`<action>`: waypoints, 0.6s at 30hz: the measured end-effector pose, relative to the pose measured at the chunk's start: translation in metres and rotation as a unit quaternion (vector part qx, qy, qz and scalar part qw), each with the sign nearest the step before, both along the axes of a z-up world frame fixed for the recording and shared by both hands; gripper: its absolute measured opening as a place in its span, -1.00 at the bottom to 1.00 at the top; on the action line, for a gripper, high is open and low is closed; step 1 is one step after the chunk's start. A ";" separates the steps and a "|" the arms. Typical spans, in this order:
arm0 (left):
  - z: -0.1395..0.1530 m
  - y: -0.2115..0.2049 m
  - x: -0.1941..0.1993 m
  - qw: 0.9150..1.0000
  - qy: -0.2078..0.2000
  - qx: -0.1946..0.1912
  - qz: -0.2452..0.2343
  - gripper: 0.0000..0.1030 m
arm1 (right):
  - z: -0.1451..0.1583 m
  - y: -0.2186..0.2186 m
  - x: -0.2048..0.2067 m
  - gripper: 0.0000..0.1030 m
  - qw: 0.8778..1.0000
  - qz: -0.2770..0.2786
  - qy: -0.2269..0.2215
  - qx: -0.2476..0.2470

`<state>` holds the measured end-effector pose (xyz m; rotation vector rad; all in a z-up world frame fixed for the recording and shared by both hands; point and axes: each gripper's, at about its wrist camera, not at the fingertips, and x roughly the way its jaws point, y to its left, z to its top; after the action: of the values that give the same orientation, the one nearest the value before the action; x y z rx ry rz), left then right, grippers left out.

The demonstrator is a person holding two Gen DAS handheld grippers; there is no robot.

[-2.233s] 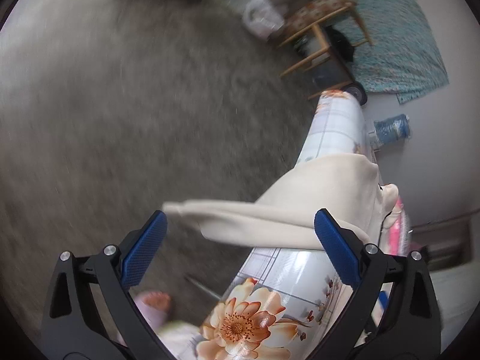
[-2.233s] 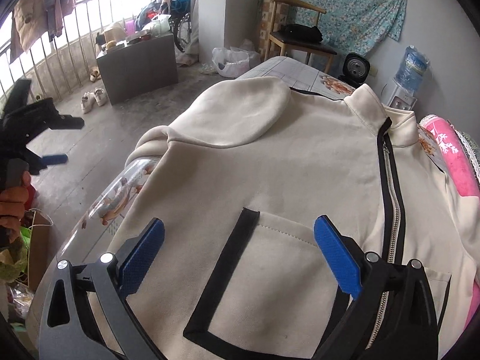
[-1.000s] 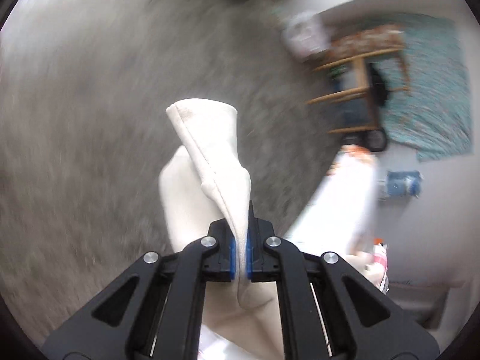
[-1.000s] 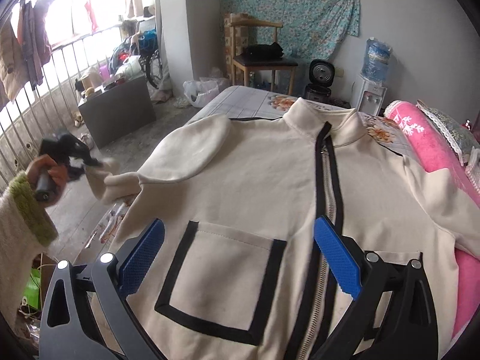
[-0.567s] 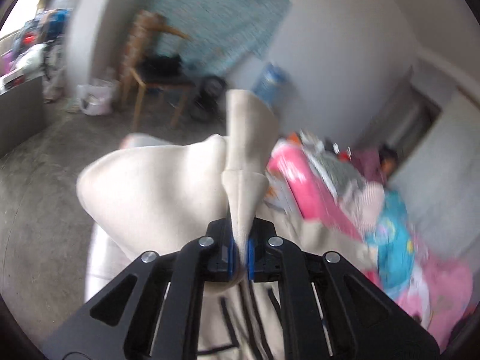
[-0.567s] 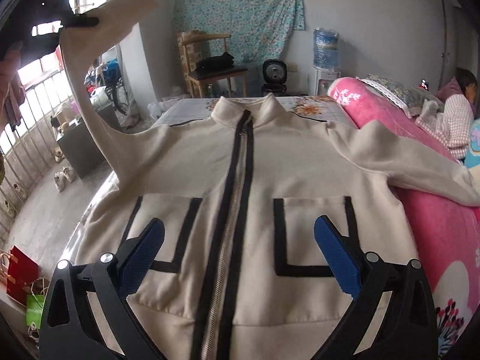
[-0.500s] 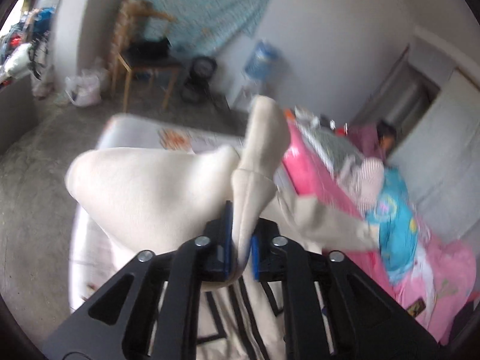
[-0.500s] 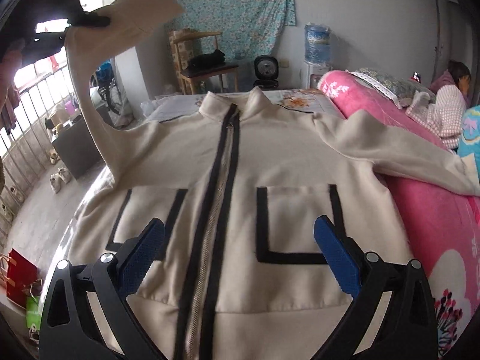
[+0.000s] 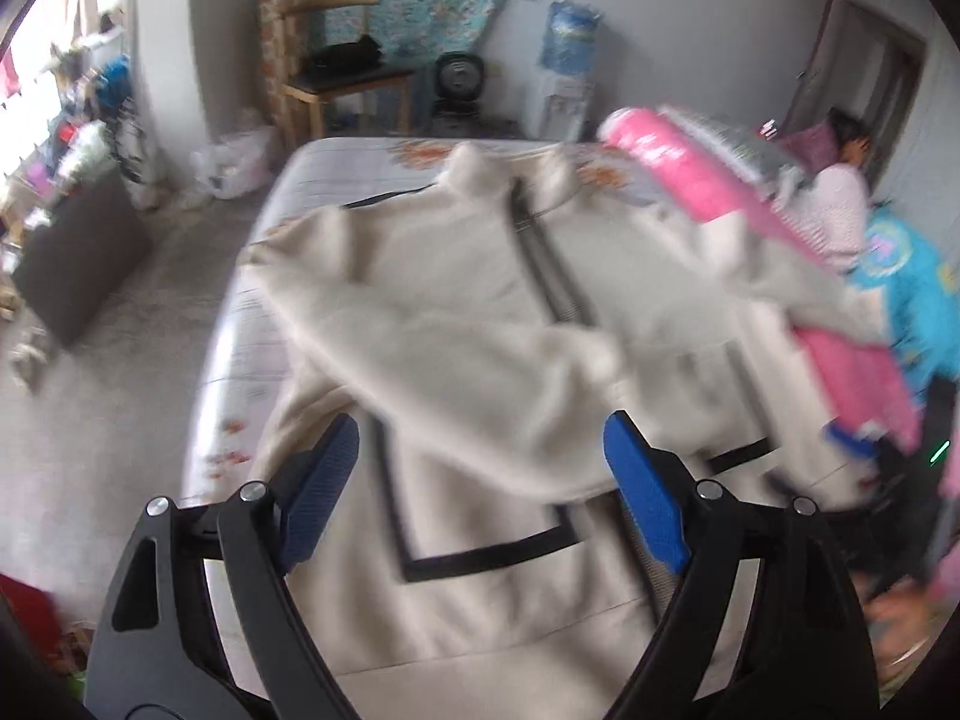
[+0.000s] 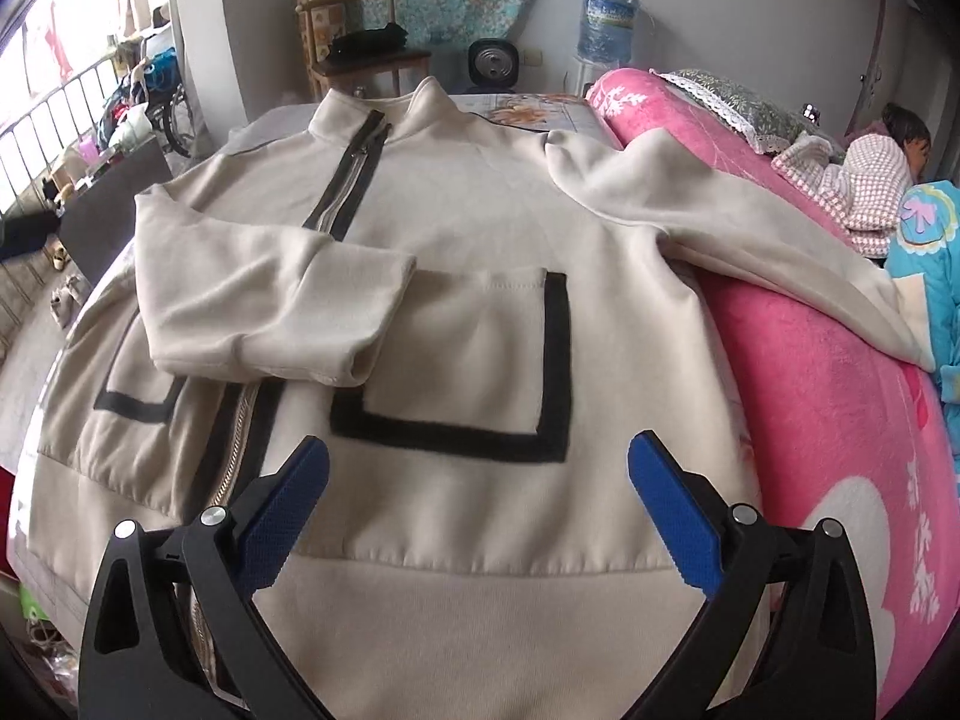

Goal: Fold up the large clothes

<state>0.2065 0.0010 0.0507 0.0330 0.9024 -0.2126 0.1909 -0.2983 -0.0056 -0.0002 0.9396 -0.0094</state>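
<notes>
Left gripper point(image 9: 480, 468): jaws spread wide, having just been opening, empty above the folded sleeve point(image 10: 264, 306). Right gripper point(image 10: 480, 492): jaws likewise apart, holding nothing. The cream jacket point(image 10: 480, 210) lies face up on the bed point(image 9: 312, 168); its other sleeve point(image 10: 750, 228) drapes over a pink blanket point(image 10: 840, 408). The right view alone shows the sleeve sharply; no legible writing.

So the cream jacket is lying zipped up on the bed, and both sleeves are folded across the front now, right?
Not quite. Only one sleeve of the cream jacket is folded across the front, over the zip. The other sleeve is spread out sideways over the pink blanket. The right wrist view shows this clearly. The rest is right.
</notes>
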 end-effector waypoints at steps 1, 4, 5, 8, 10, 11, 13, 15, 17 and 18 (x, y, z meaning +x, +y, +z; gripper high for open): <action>-0.008 0.008 -0.002 1.000 0.002 0.022 0.014 0.55 | 0.002 0.001 0.000 0.89 1.000 0.005 0.002 0.010; -0.031 0.033 -0.002 0.998 0.018 0.045 0.049 0.55 | 0.007 -0.007 -0.003 0.89 0.997 0.017 0.004 0.070; -0.039 0.042 -0.002 0.997 0.022 0.044 0.063 0.55 | 0.008 -0.010 -0.003 0.89 0.995 0.025 0.005 0.094; -0.054 0.069 -0.006 0.994 0.027 0.028 0.098 0.51 | 0.008 -0.018 0.007 0.89 0.983 0.045 0.032 0.175; -0.061 0.083 -0.004 0.993 0.030 0.012 0.117 0.32 | 0.003 -0.021 0.022 0.89 0.970 0.051 0.063 0.228; -0.064 0.087 -0.001 0.992 0.031 0.007 0.122 0.28 | -0.001 -0.023 0.031 0.89 0.963 0.050 0.076 0.252; -0.071 0.092 0.005 0.992 0.032 0.008 0.126 0.12 | -0.007 -0.024 0.046 0.76 0.956 0.047 0.093 0.274; -0.074 0.093 0.011 0.991 0.026 0.022 0.127 0.03 | -0.015 -0.021 0.061 0.61 0.950 0.042 0.115 0.288; -0.076 0.092 0.018 0.991 0.022 0.046 0.126 -0.05 | -0.023 -0.015 0.073 0.46 0.945 0.042 0.132 0.297; -0.078 0.091 0.021 0.990 0.022 0.061 0.126 -0.13 | -0.026 -0.011 0.078 0.37 0.946 0.040 0.139 0.291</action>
<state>0.2277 0.0923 -0.0276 0.0272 0.9544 0.0786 0.2691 -0.3089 -0.0318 0.5201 1.1964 0.3536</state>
